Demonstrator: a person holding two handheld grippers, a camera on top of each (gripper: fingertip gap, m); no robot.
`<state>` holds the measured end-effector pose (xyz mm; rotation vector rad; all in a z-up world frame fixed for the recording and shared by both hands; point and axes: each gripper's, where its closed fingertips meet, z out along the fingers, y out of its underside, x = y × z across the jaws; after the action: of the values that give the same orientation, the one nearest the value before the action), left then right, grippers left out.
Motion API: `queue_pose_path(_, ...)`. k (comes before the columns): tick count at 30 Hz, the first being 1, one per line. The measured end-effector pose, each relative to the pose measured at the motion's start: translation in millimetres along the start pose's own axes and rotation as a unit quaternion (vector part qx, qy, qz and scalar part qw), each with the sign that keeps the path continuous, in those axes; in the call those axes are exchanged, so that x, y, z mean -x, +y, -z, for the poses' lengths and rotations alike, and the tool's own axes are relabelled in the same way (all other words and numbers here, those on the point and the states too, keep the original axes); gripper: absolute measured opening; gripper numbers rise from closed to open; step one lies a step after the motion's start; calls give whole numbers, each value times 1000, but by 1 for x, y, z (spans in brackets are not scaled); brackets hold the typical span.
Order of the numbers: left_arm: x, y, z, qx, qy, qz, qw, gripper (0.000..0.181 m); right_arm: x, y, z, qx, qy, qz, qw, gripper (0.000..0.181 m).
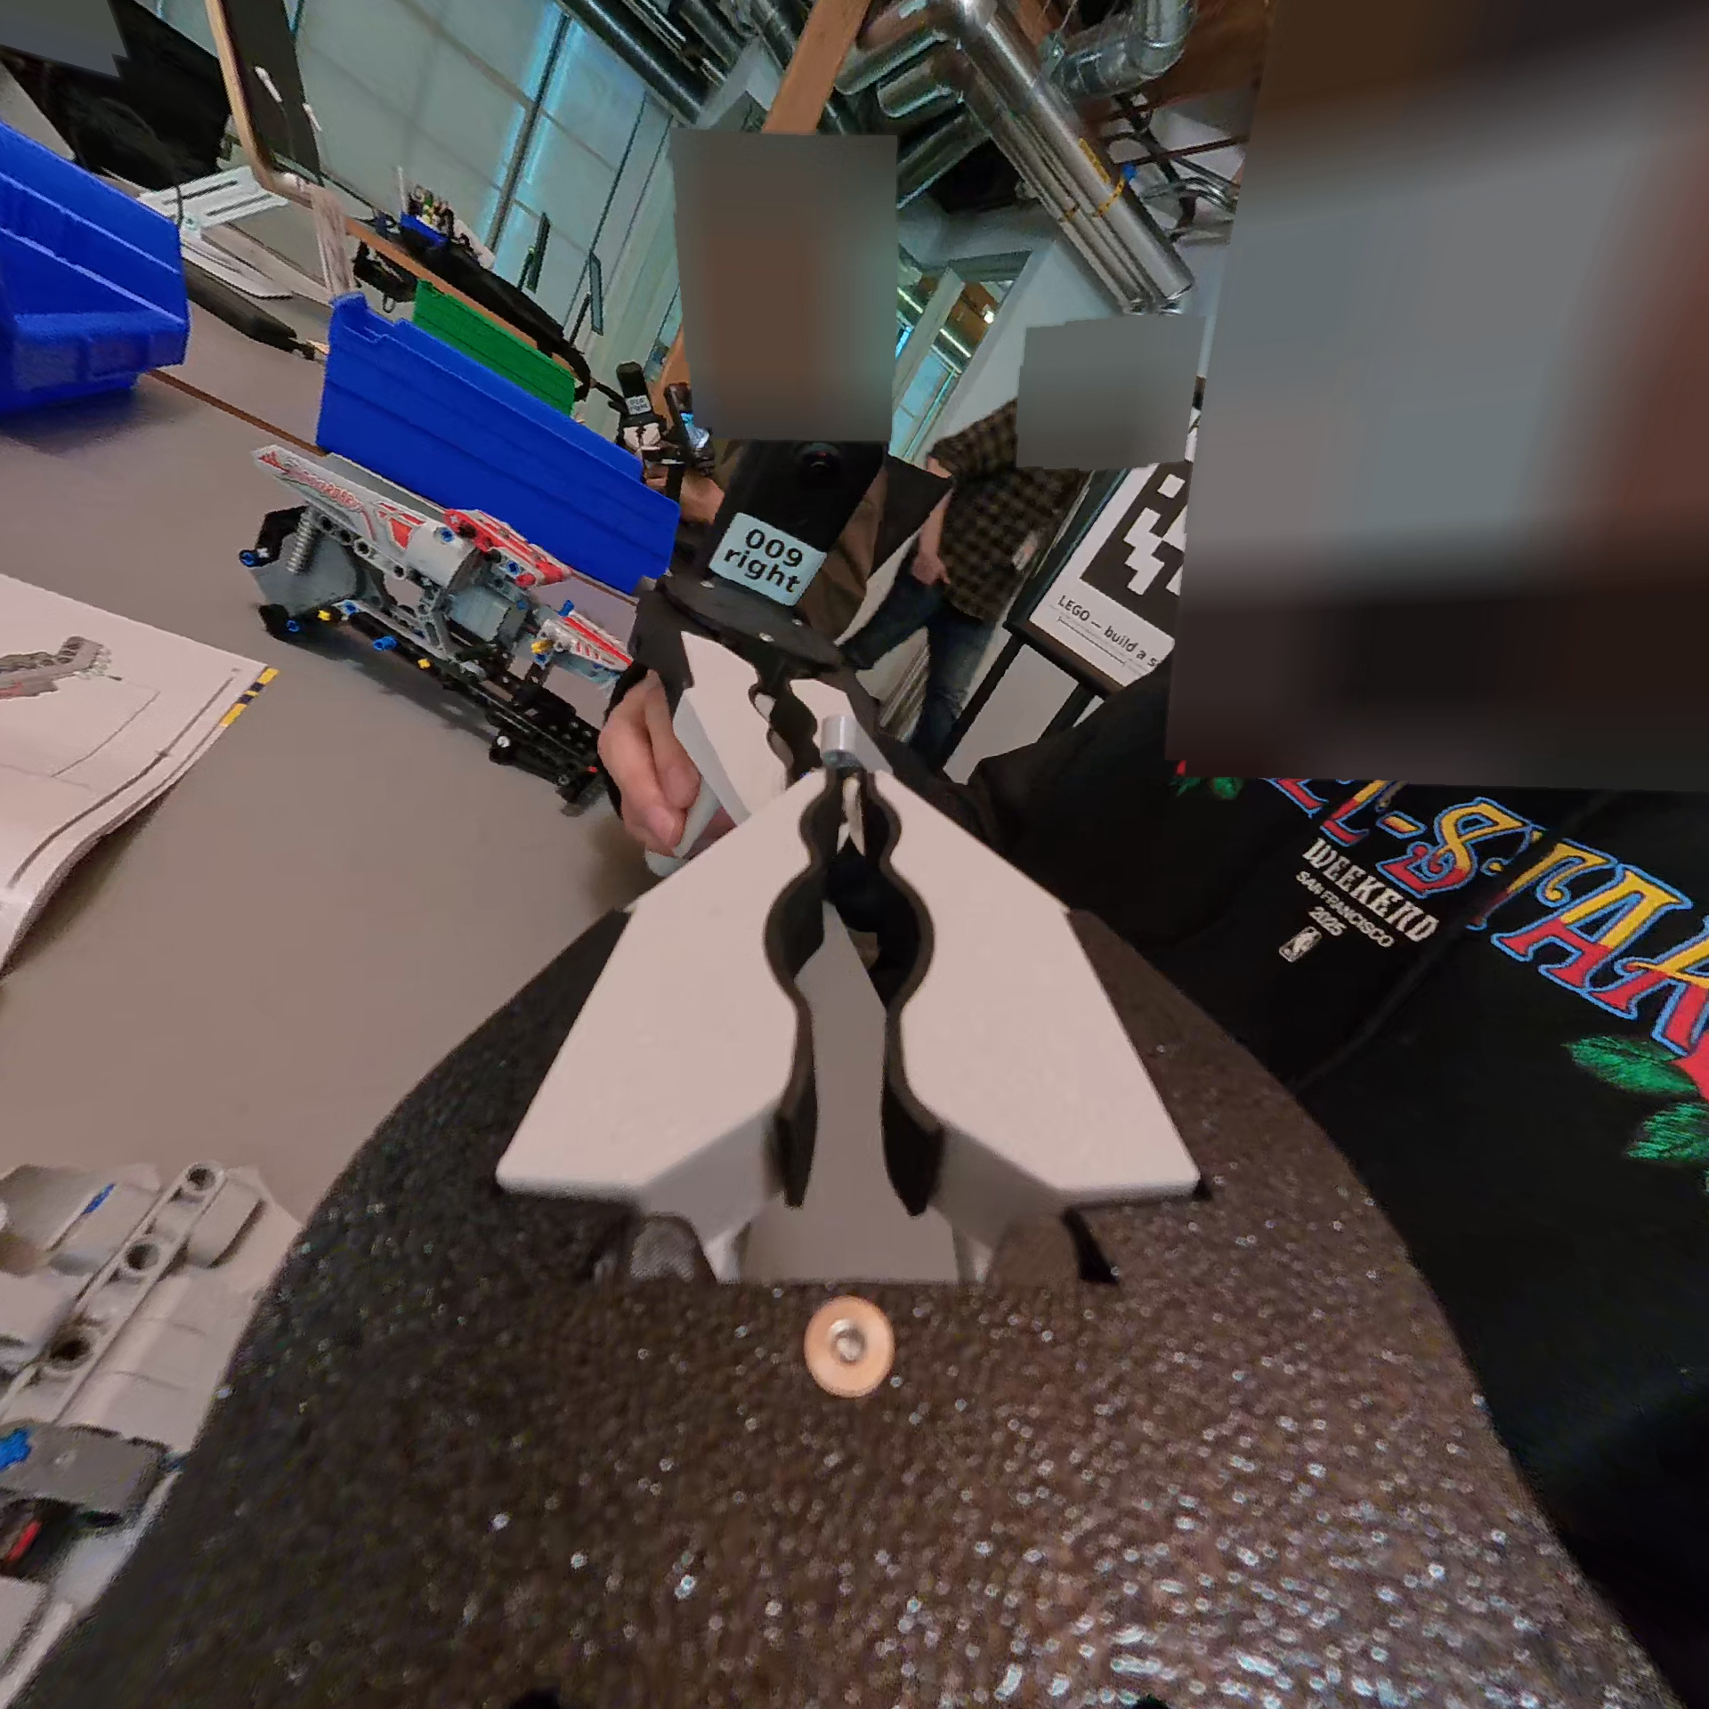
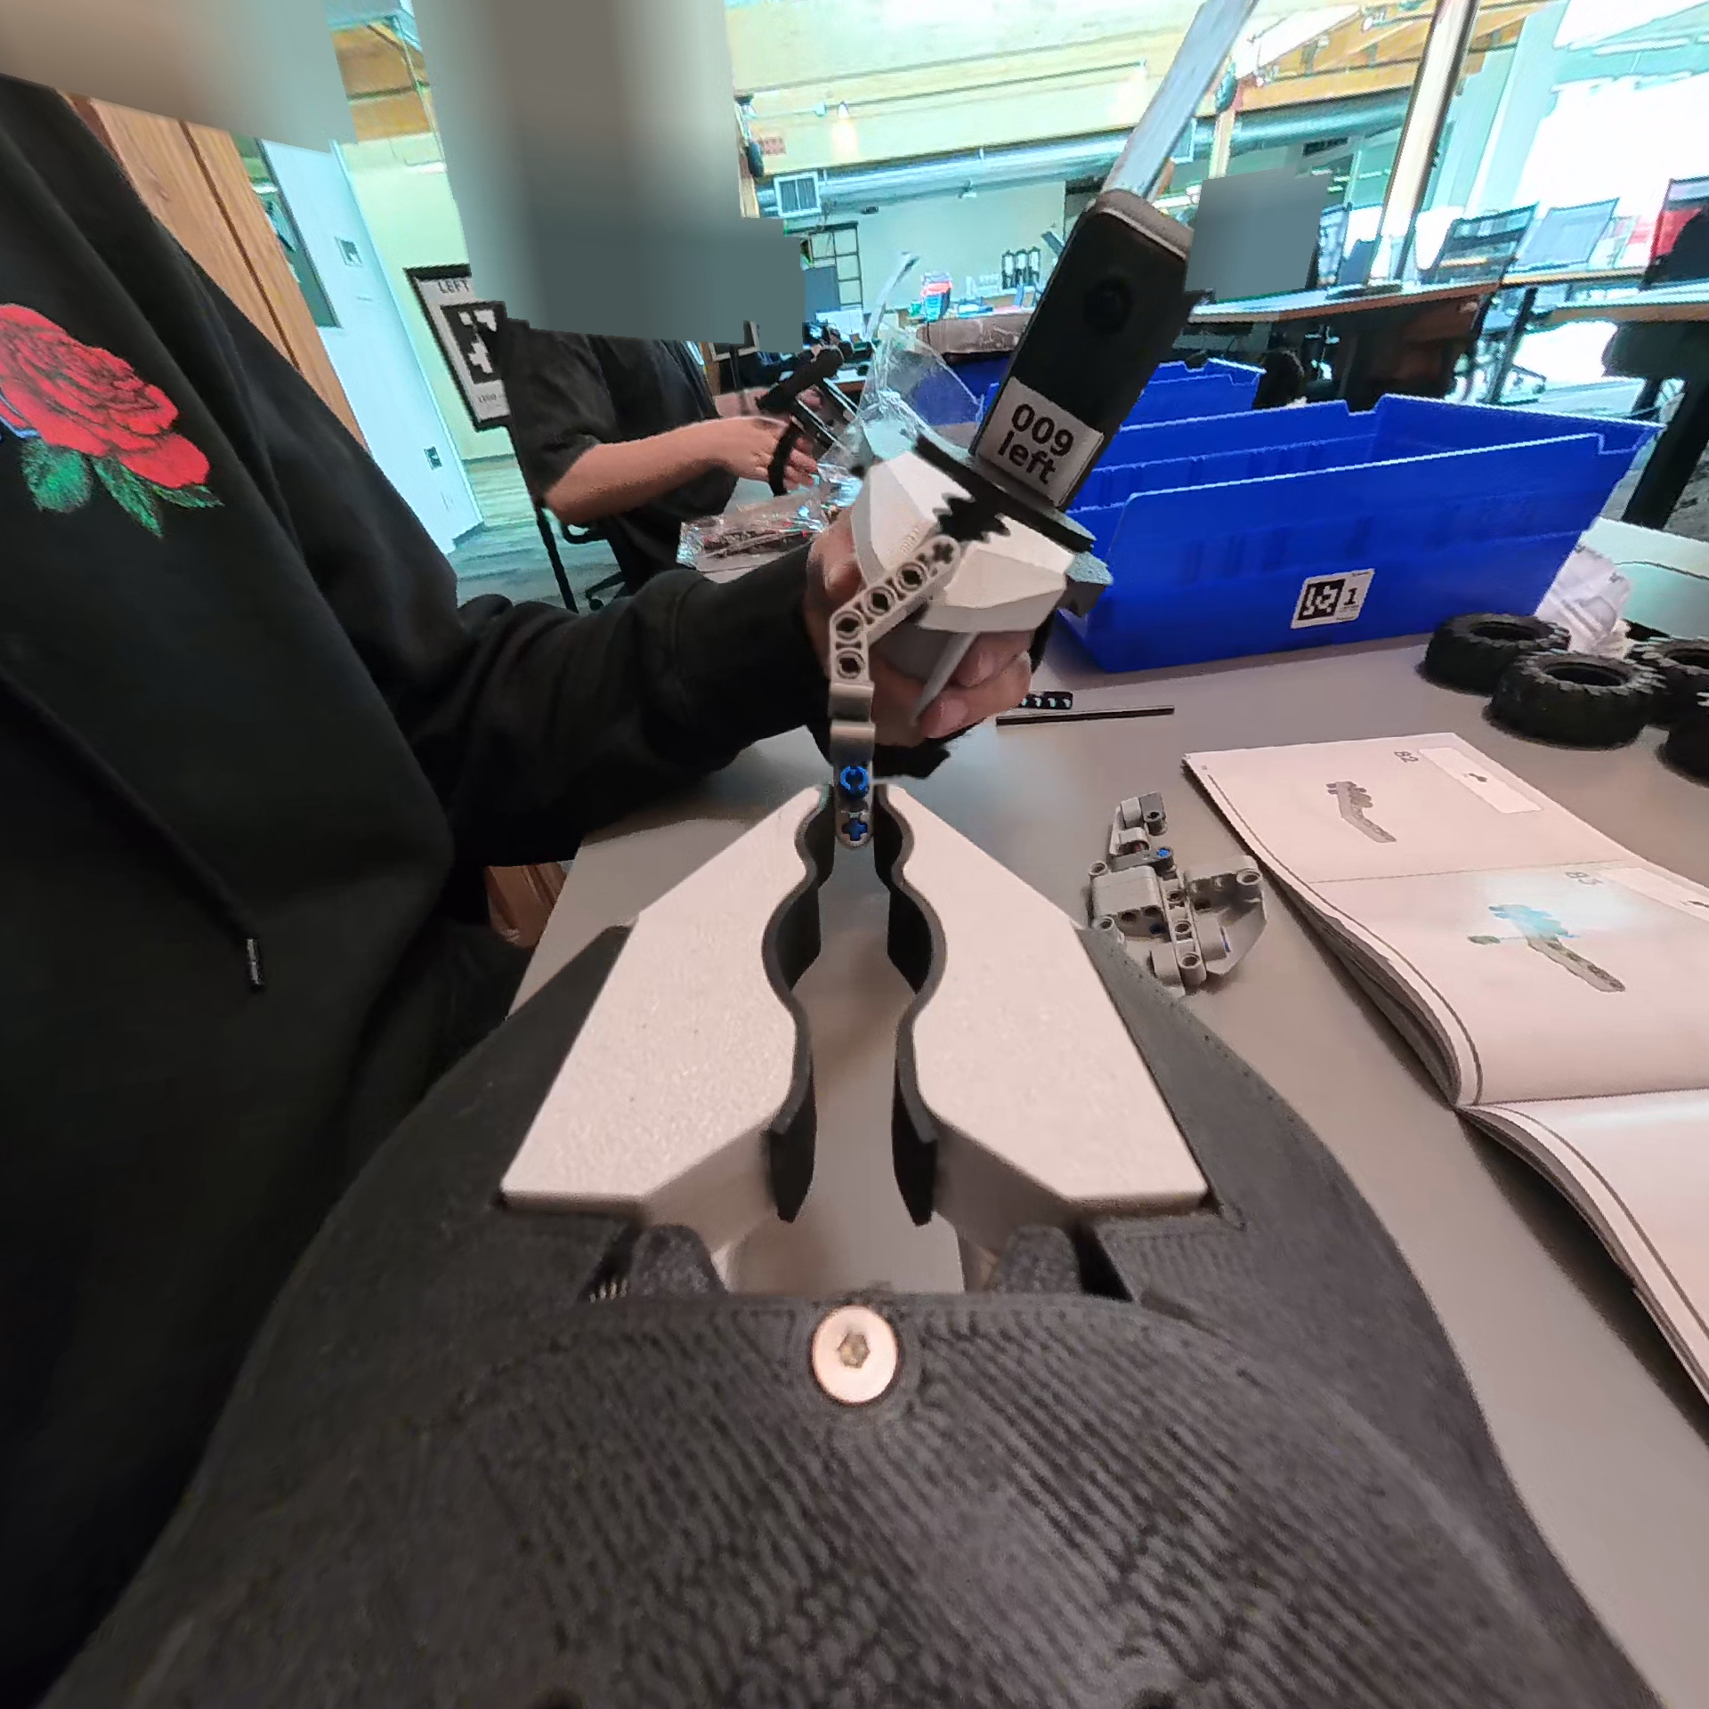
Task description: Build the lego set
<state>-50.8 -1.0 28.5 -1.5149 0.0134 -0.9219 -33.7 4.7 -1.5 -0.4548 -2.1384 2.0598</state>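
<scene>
The beam point(image 2: 865, 638) is clamped at both ends by left gripper point(image 2: 962, 532) and right gripper point(image 2: 855, 818), likely steadied for pins

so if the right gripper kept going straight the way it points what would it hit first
The right gripper already pinches one end of the grey lego beam. Straight on along that beam, it would most likely meet the left gripper holding the other end, then the hand around it; depth is hard to judge.

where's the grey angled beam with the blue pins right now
In the right wrist view, the grey angled beam is held in the air between both grippers: right gripper pinches its lower end, left gripper its upper end.
</scene>
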Motion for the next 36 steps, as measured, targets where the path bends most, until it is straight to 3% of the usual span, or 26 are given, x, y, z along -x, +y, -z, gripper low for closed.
queue_pose_path(2, 2, -1, 2, -4, -6, 2, 1000, 1, -4, 2, 0, 9, 14, 1, 1000, 7)
queue_pose_path(10, 11, -3, 7, -8, -35, -11, 999, 1, -23, -1, 7, 17, 84, 5, 996, 40)
queue_pose_path(24, -1, -11, 8, -43, 12, -9, 999, 0, -13, -17, 13, 7, 76, 24, 997, 49)
queue_pose_path(36, -4, -19, 12, -75, 32, 7, 997, 1, -16, -13, 11, 9, 84, 16, 996, 40)
